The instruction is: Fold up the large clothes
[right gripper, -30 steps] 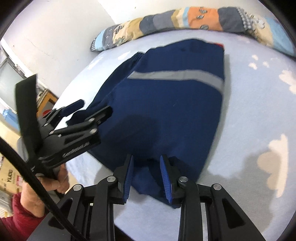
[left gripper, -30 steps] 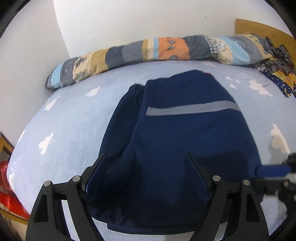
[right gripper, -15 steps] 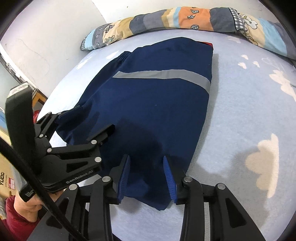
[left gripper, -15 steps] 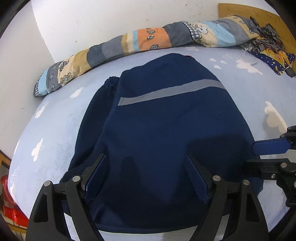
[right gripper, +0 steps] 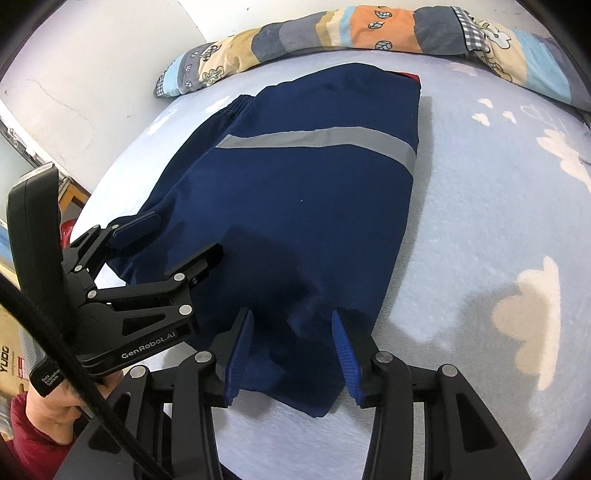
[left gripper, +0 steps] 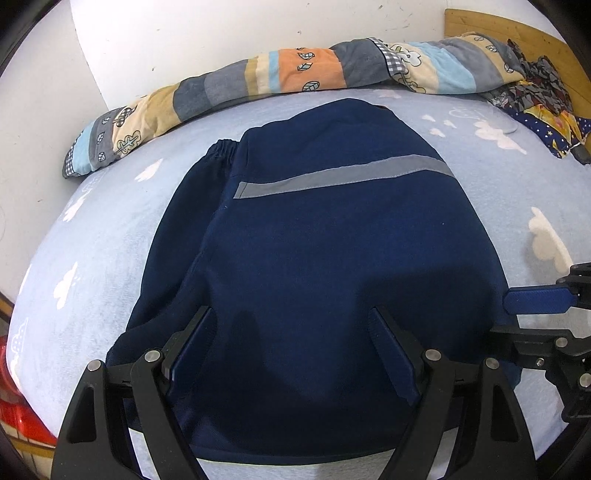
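A navy garment with a grey reflective stripe lies folded flat on the light blue cloud-print bed sheet. One elastic-cuffed part sticks out at its left side. My left gripper hovers open over the garment's near edge, with cloth below it but nothing pinched. In the right wrist view my right gripper straddles the garment's near right corner. Its jaws are opening and the pads stand clear of the cloth, which rests on the sheet. The left gripper shows at that view's left.
A rolled patchwork quilt runs along the white wall behind the garment. Patterned clothes lie at the far right by a wooden headboard. A red object sits off the bed's left edge. A hand with a red sleeve holds the left gripper.
My right gripper's jaws have spread wider, and the garment's corner between them has settled onto the sheet. The left gripper has sunk a little toward the garment, still open.
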{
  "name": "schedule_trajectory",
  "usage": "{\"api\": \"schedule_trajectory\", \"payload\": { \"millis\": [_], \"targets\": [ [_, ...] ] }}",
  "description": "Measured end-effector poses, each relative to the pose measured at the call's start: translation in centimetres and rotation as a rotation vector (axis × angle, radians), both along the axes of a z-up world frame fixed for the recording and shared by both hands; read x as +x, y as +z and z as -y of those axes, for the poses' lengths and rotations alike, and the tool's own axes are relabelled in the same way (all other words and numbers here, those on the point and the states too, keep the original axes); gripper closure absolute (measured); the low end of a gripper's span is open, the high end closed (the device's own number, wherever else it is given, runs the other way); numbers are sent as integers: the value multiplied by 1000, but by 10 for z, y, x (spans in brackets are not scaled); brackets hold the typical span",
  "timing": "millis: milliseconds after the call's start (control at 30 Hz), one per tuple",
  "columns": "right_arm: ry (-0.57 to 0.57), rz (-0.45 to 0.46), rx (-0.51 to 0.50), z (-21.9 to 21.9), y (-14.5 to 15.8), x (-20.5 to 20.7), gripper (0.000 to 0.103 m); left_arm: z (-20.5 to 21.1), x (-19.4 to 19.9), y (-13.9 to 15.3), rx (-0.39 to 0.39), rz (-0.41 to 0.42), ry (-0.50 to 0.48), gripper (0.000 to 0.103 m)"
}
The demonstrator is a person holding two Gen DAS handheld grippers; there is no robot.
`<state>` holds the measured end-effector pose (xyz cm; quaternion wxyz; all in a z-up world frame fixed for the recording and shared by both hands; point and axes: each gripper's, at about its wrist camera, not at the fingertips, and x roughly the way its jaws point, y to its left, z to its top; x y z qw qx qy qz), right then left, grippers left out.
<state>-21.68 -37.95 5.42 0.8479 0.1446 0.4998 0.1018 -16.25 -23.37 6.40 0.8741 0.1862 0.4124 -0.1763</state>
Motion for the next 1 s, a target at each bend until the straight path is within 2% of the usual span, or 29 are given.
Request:
{"api": "schedule_trajectory", "payload": {
  "millis": [433, 500, 633, 700, 800, 867, 1000],
  "targets": [
    [-2, -1, 9, 0, 0, 0, 52, -2, 1, 1, -6, -3, 5, 20],
    [-7, 3, 17, 2, 3, -1, 52, -7, 3, 7, -38, -3, 9, 20],
    [-32, 31, 29, 10, 10, -3, 52, -31, 18, 20, -79, 14, 95, 20],
    [-46, 41, 17, 14, 13, -3, 52, -48, 32, 19, -97, -9, 164, 20],
    [-45, 9, 31, 15, 5, -1, 52, -64, 49, 0, -57, -97, 255, 20],
    [-38, -21, 39, 13, -4, 0, 49, -70, 56, -13, -74, -161, 278, 19],
    [-20, -14, 17, 10, -2, -1, 43, -75, 56, -8, -114, -173, 291, 19]
  ]
}}
